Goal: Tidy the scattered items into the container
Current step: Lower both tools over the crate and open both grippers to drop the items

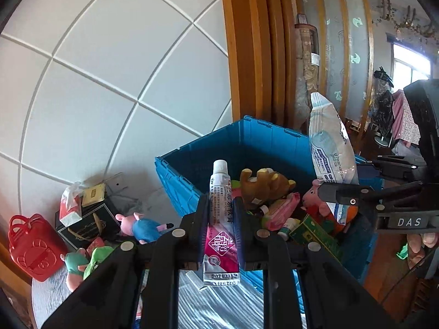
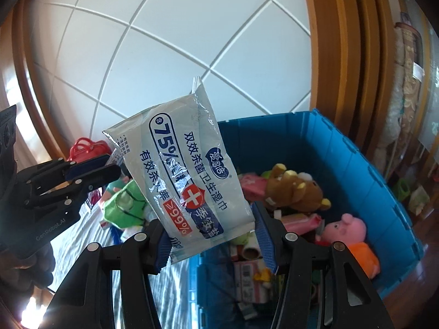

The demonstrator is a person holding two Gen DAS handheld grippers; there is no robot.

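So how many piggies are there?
2 for sure: a pig in the crate, a blue pig on the table. Others may be hidden.

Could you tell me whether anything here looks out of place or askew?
Yes: several toys lie outside the blue bin, including a pink pig toy and a red bag. Nothing looks spilled or damaged.
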